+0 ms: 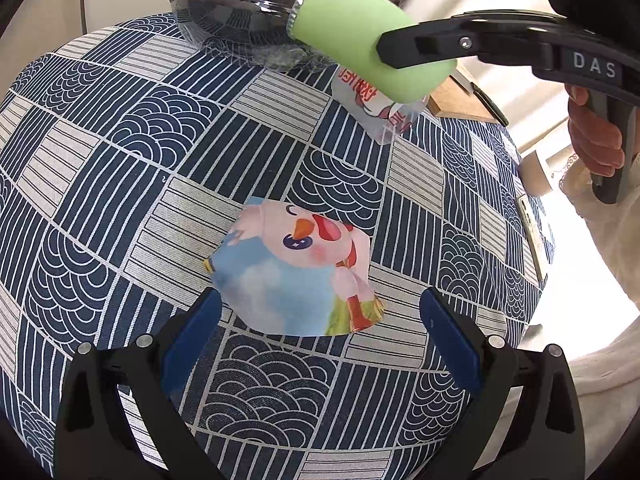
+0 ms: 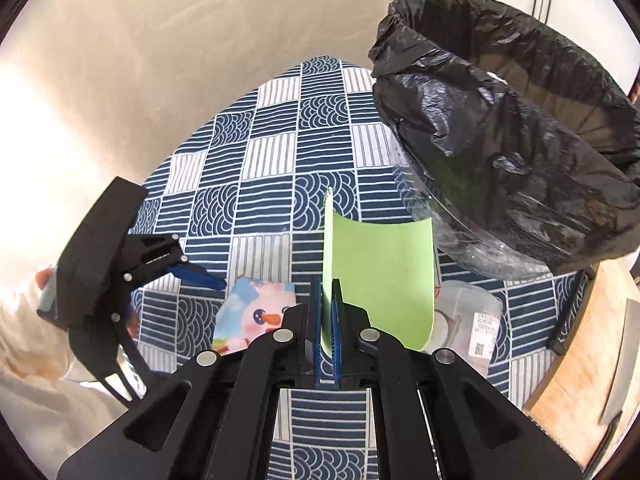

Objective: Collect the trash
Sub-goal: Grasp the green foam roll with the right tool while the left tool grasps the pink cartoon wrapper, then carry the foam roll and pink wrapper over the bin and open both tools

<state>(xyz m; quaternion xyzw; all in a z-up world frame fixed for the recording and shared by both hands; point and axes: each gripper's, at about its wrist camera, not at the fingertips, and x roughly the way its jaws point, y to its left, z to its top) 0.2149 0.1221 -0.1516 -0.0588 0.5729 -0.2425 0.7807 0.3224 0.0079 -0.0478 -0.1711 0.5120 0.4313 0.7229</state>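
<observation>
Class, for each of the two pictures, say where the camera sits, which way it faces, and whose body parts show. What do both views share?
Left wrist: sits on the left claw, looking down at the duck wrapper on the tablecloth; open blue fingers show, plus the person's right hand.
Right wrist: sits on the right claw, facing the trash bin; fingers pinch the green paper.
Shared: duck wrapper, green paper, clear wrapper, bin, tablecloth, each other's claw.

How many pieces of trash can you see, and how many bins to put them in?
Green curved paper sheet, held in the right tool: 1
Crumpled cartoon duck wrapper on the tablecloth: 1
Clear plastic packet with red print: 1
Clear bin with black bag liner: 1
Total: 3 trash pieces, 1 bin
</observation>
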